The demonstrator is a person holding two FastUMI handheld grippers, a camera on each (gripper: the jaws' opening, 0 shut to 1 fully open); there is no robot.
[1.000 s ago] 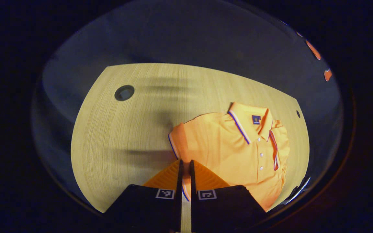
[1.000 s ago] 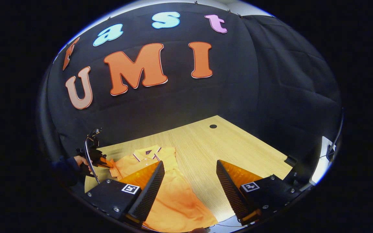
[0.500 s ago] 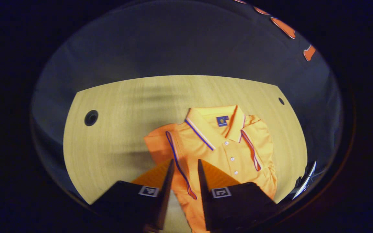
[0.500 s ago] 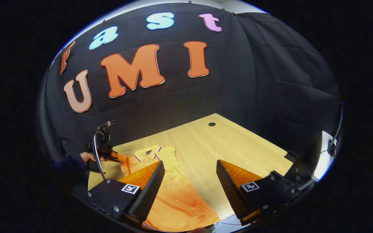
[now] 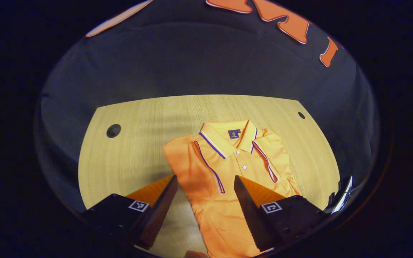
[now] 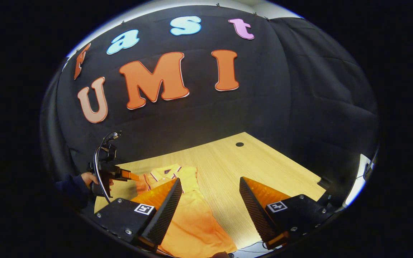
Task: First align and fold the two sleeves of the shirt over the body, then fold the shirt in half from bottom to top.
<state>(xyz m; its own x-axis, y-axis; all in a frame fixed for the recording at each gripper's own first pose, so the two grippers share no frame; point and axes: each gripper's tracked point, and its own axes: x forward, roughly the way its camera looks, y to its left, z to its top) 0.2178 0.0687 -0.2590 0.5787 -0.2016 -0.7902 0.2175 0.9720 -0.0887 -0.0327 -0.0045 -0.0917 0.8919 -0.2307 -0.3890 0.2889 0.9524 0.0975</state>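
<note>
Orange knit fills the lower centre of the left gripper view: the shirt (image 5: 228, 168) lies flat on the pale wood desk (image 5: 134, 143), collar toward the top of the frame, and both sleeves look folded in over the body, their striped cuffs running down either side of the button placket. My left tool (image 5: 206, 195) hangs above the shirt's middle at the bottom of the frame, fingers spread wide with nothing between them. I judge the sleeve step done, so the bottom-to-top fold is what is in hand; the hem runs out under the bottom edge of the frame, so I would need to drop back to it and take it at both corners. In the right gripper view the shirt (image 6: 192, 218) sits at lower left, its lower body stretching toward the bottom edge beside my right tool (image 6: 210, 200), which is also wide open and empty, over bare desk just right of the cloth. Farther off at the left edge, my hand (image 6: 88, 178) holds the other tool near the collar end. There are no containers on the desk, just a cable hole (image 6: 239, 144) toward the far corner.
</note>
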